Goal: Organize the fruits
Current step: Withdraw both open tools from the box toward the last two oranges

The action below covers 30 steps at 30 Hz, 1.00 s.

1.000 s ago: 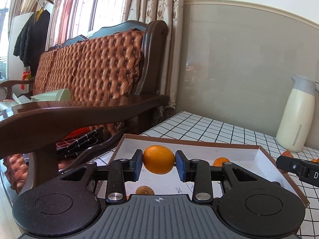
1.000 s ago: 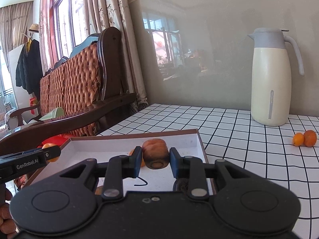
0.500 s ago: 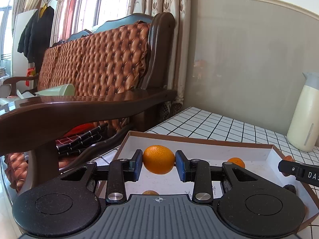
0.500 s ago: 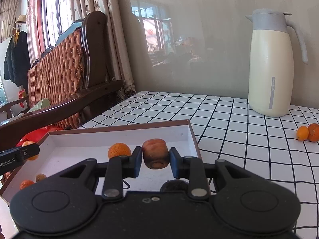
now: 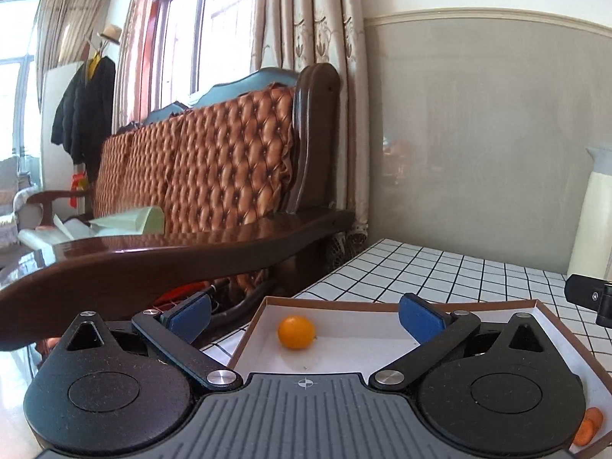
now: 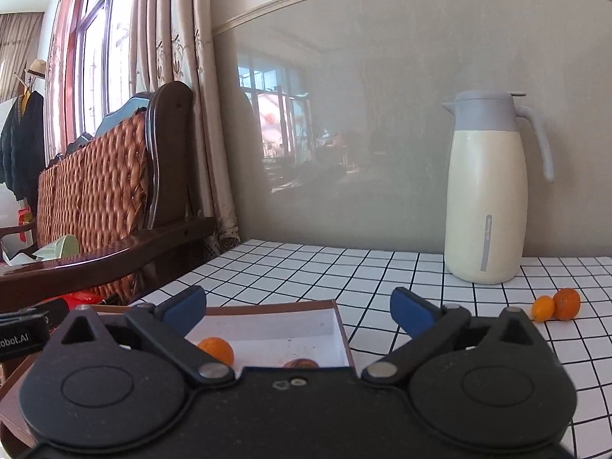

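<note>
Both the left gripper (image 5: 304, 315) and right gripper (image 6: 296, 308) hang released and empty over the box (image 5: 344, 303), where an orange (image 5: 296, 332) lies at twelve o'clock of the left fingers and a brown fruit (image 6: 300, 363) peeks out below the right. Reaching carelessly for the two small oranges (image 6: 556, 303) at two o'clock could, I judge, roll them off the checked table (image 6: 344, 267) or bump the jug (image 6: 487, 191). At nine o'clock the other gripper's label reads "obot.AI".

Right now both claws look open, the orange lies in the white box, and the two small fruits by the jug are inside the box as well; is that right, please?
Not quite. The two small fruits by the jug lie on the checked tablecloth, outside the white box, as the right wrist view shows. The rest holds: the left claw and right claw are open, and the orange lies in the box.
</note>
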Motion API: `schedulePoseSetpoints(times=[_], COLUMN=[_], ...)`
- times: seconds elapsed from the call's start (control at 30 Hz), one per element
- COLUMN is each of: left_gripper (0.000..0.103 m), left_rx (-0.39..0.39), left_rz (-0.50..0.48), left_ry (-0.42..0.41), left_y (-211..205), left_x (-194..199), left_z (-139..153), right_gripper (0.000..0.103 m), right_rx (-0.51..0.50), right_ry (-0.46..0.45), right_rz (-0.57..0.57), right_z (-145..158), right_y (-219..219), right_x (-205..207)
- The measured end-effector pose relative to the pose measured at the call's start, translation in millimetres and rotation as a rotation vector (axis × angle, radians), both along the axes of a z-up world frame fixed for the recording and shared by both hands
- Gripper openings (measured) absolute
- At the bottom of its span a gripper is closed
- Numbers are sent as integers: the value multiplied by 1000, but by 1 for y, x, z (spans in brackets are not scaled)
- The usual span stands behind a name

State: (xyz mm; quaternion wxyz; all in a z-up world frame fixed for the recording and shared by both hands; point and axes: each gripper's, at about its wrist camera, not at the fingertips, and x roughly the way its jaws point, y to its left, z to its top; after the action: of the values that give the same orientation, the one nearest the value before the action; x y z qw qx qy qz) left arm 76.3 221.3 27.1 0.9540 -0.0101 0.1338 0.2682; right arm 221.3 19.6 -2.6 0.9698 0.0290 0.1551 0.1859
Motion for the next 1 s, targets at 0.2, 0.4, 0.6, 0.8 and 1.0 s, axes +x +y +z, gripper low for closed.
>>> schedulePoseSetpoints(times=[0.2,0.4,0.6,0.8,1.0], left_gripper=[103,103,103,103,103], left_rx=[32,34,28,36,16], left_rz=[-26,-21,-37,-70,-131], left_ry=[-6,-25,-27,-29,-30], left_y=[-8,-12,-20,-35,-52], left_x=[-3,-13,-16,-15,-11], left_z=[3,6,6,7,7], right_gripper=[97,97,97,97,97], right_rx=[60,79,91,88,75], right_ry=[46,72,65,50,39], right_rz=[10,17,15,2,-23], right_z=[2,1,4,10,10], right_y=[-11,-20,-32,-50,-69], right_x=[3,0,-11,-17,-20])
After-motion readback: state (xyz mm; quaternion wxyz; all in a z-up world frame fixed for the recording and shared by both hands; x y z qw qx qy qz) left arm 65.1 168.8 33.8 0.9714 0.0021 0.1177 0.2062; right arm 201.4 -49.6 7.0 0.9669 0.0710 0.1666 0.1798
